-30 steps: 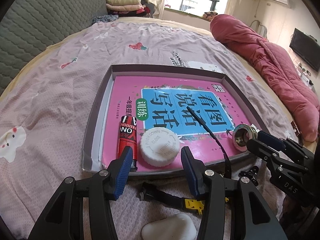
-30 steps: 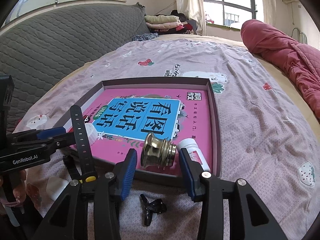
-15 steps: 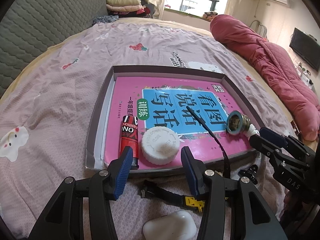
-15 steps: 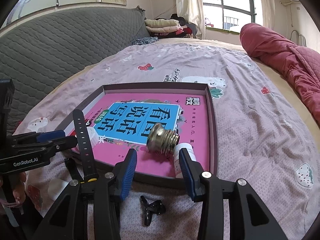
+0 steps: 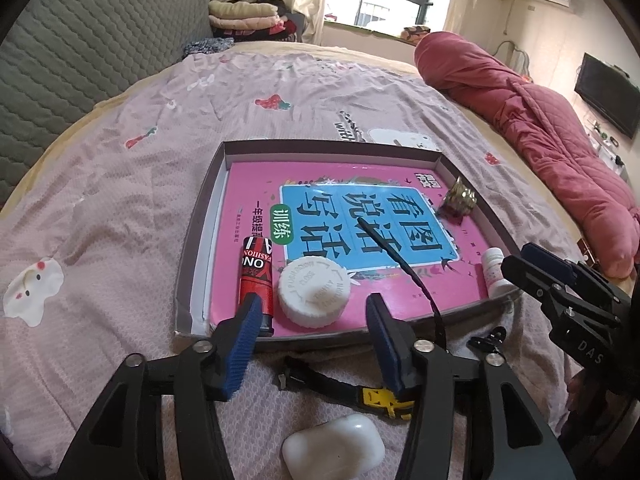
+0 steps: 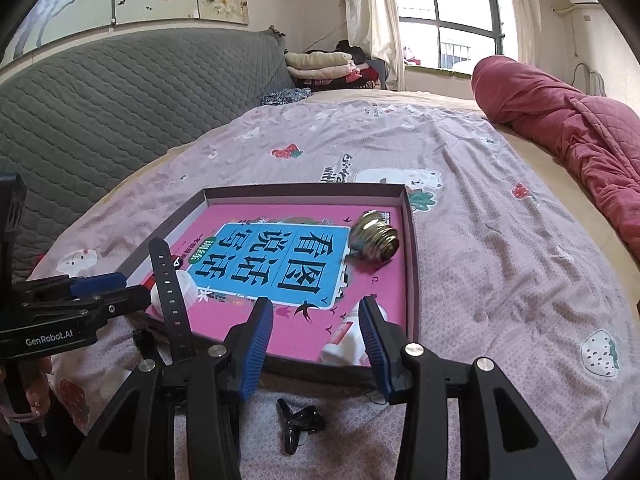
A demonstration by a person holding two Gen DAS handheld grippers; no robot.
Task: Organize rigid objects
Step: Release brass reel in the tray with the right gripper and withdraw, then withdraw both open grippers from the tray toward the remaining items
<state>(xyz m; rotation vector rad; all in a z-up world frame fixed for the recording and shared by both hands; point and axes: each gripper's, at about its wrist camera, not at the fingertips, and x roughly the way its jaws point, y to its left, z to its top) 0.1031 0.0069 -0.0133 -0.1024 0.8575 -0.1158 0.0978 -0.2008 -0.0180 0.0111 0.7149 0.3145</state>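
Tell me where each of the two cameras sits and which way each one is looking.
Left wrist: rides the left gripper, looking down and forward over the tray's near-left corner at the white cap; the right gripper shows at right.
Right wrist: rides the right gripper, facing the tray's near-right corner and small white bottle; the left gripper shows at left.
Shared: tray, brass knob, watch strap.

Each wrist camera sat just behind its own claw, looked forward and downward past the blue pads, and stood close to the tray's (image 5: 202, 240) near rim. Both views shared the tray (image 6: 412, 236) and pink bedspread (image 6: 500, 248) beyond.
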